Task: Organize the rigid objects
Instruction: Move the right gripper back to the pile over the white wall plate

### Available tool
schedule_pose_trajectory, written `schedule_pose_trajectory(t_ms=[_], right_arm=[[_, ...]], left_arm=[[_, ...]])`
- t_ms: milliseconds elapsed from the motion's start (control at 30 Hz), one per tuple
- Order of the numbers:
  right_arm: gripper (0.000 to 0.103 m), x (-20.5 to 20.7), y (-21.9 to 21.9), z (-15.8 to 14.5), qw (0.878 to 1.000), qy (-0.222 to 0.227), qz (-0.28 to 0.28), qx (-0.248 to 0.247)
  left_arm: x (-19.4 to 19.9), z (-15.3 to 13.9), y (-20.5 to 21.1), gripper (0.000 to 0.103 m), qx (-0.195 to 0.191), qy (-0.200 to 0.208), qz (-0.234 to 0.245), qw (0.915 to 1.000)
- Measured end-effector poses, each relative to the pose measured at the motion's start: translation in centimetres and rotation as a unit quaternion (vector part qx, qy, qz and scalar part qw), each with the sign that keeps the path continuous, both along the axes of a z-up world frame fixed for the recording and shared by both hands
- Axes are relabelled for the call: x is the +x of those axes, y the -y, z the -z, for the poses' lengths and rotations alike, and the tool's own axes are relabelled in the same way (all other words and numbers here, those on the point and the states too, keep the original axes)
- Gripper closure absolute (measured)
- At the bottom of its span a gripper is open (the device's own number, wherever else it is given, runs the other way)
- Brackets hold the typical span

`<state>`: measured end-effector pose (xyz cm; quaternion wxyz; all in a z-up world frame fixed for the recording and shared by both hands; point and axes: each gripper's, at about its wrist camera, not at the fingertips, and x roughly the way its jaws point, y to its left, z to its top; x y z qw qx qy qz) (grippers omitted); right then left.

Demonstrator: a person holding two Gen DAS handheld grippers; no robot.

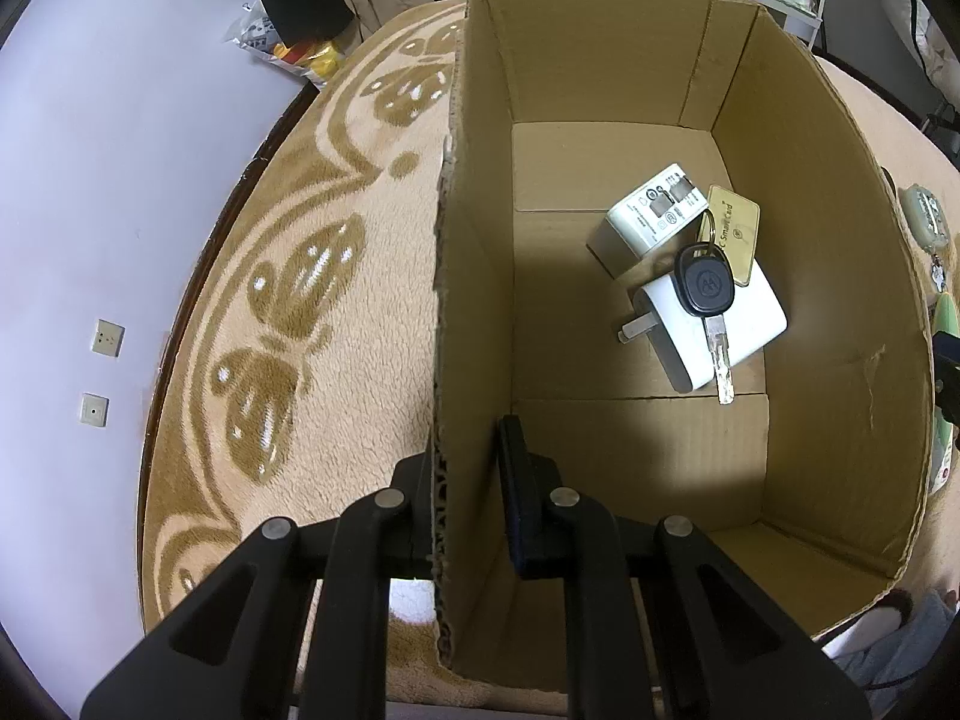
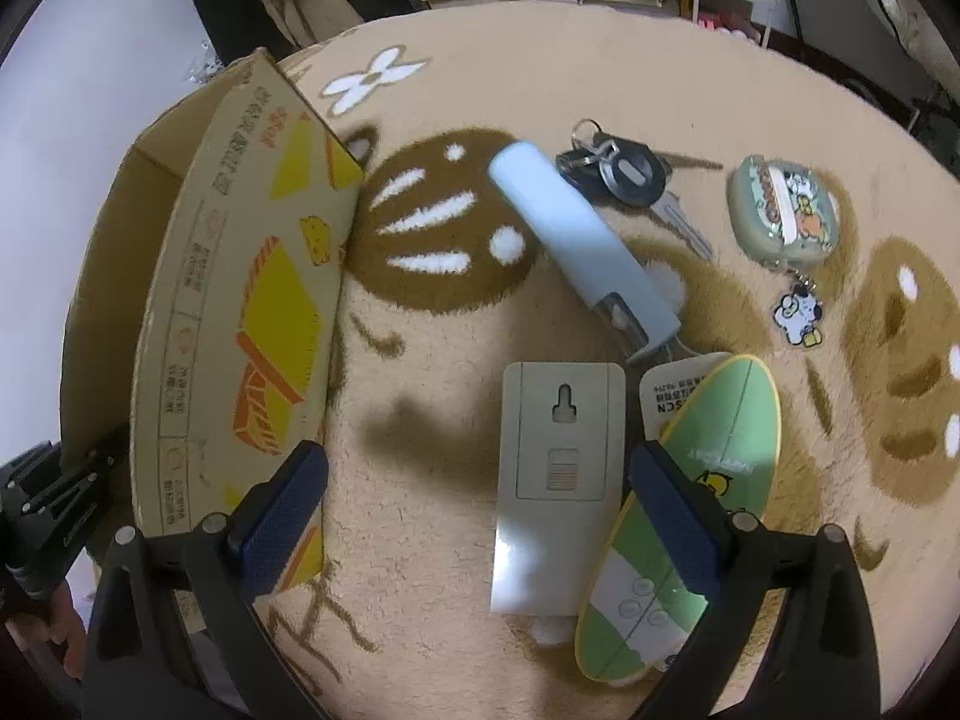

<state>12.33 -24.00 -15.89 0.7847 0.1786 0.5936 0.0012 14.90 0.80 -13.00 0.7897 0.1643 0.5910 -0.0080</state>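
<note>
**Cardboard box pinched at its wall, loose items spread on the rug**

Left wrist view: the left gripper (image 1: 465, 480) is clenched on the left wall of an open cardboard box (image 1: 474, 210), one finger outside against the rug, the other inside. The wall's cut edge shows its corrugated core. The box is plain brown inside, with flat flaps forming the floor. Four things lie in it, toward the far right: a small white carton (image 1: 651, 216) with printed icons, a thin gold card (image 1: 735, 228), a smooth white plug adapter (image 1: 738, 330) with a metal prong sticking out to the left, and a car key (image 1: 705, 288) with a black oval head and a silver blade lying across the adapter. The card's lower edge rests on the adapter. The box stands on a fluffy beige rug (image 1: 300, 300) with brown leaf patterns.

Right wrist view: the right gripper (image 2: 477, 516) is released, its blue textured pads wide apart above the rug (image 2: 420, 540). Between the fingers lies a flat, beige rectangular plastic unit (image 2: 555, 480), back side up, with a keyhole slot and a ribbed patch. Just right of it, a green oval toy skateboard deck (image 2: 714, 450) with a yellow rim passes under the right finger. Farther off are a pale blue bar-shaped case (image 2: 570, 228), a bunch of keys (image 2: 624, 171), and a rounded green pouch (image 2: 783, 210) with a cartoon charm. The box (image 2: 240, 330), printed with yellow shapes outside, stands at the left.
</note>
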Motion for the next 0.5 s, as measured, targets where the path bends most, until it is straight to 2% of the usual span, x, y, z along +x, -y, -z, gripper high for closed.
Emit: schedule_pose_trajectory(t_ms=[167, 500], right_arm=[[0.0, 0.3, 0.7, 0.3, 1.0, 0.001, 0.007, 0.016], [0.0, 1.8, -1.6, 1.2, 0.999, -0.027, -0.015, -0.034]], left_arm=[[0.1, -0.1, 0.0, 0.089, 0.0, 0.0, 0.0, 1.0], [0.1, -0.2, -0.1, 0.089, 0.001, 0.0, 0.0, 1.0]])
